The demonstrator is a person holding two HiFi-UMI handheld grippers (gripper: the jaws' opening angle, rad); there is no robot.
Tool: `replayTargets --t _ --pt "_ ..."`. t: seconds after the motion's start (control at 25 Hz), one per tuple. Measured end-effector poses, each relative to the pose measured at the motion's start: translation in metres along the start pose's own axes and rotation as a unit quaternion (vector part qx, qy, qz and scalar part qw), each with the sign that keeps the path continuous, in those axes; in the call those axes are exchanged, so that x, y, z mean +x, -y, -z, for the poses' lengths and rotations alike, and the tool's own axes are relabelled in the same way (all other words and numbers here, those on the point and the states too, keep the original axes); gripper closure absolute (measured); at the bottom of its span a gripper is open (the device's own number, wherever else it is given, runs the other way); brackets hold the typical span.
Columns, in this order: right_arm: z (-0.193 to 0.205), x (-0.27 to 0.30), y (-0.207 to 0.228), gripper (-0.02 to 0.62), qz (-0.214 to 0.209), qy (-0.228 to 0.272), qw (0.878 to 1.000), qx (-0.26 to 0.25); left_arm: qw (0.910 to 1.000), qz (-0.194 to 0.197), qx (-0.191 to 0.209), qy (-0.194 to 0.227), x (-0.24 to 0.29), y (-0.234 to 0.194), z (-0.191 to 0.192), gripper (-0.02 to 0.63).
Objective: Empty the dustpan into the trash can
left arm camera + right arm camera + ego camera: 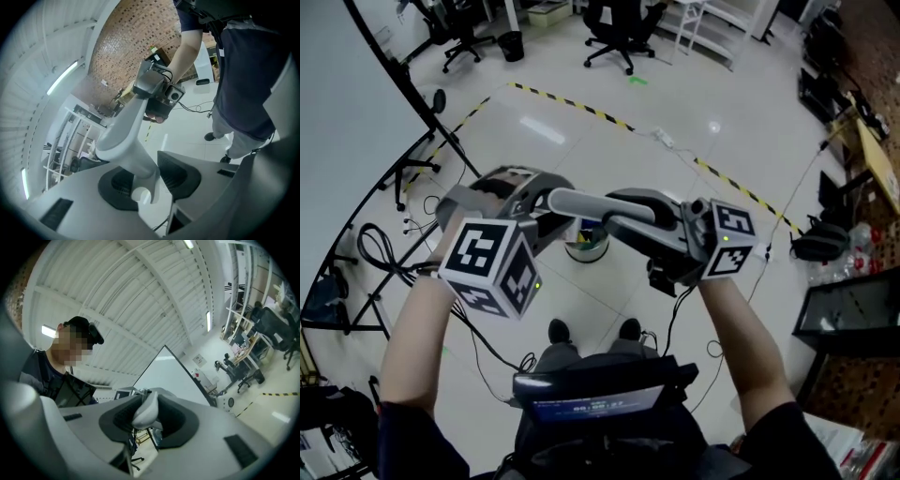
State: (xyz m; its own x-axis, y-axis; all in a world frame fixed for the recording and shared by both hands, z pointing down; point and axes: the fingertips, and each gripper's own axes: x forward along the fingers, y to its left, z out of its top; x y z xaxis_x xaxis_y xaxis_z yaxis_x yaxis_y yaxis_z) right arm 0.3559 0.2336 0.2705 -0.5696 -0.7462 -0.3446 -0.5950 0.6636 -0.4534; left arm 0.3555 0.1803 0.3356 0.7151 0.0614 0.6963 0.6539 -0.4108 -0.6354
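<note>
The white dustpan handle point(586, 203) spans between both grippers at chest height; the pan itself I cannot make out. My left gripper point(551, 202) is shut on the handle's end point(140, 190), the one with the hanging hole. My right gripper point(619, 211) is shut on the other end point(145, 412), and it shows up the handle in the left gripper view point(157, 93). The small round trash can point(586, 242) stands on the floor straight below the handle, partly hidden by it, just ahead of the person's shoes point(559, 330).
A yellow-and-black tape line point(609, 117) crosses the tiled floor beyond the can. Office chairs point(614, 33) stand at the back. Black stands and cables point(370, 248) crowd the left; a dark shelf point(848, 305) sits at the right.
</note>
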Motion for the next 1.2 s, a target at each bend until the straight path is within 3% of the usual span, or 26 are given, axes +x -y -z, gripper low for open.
replayTargets --t 0.72,1.2 --pt "0.012 -0.033 -0.007 0.479 0.021 0.054 0.998 0.026 0.9980 0.031 0.055 -0.006 0.021 0.013 -0.023 0.486" --pt "-0.011 0.001 0.004 0.477 0.005 0.045 0.999 0.014 0.9987 0.018 0.045 -0.016 0.002 -0.014 0.001 0.483"
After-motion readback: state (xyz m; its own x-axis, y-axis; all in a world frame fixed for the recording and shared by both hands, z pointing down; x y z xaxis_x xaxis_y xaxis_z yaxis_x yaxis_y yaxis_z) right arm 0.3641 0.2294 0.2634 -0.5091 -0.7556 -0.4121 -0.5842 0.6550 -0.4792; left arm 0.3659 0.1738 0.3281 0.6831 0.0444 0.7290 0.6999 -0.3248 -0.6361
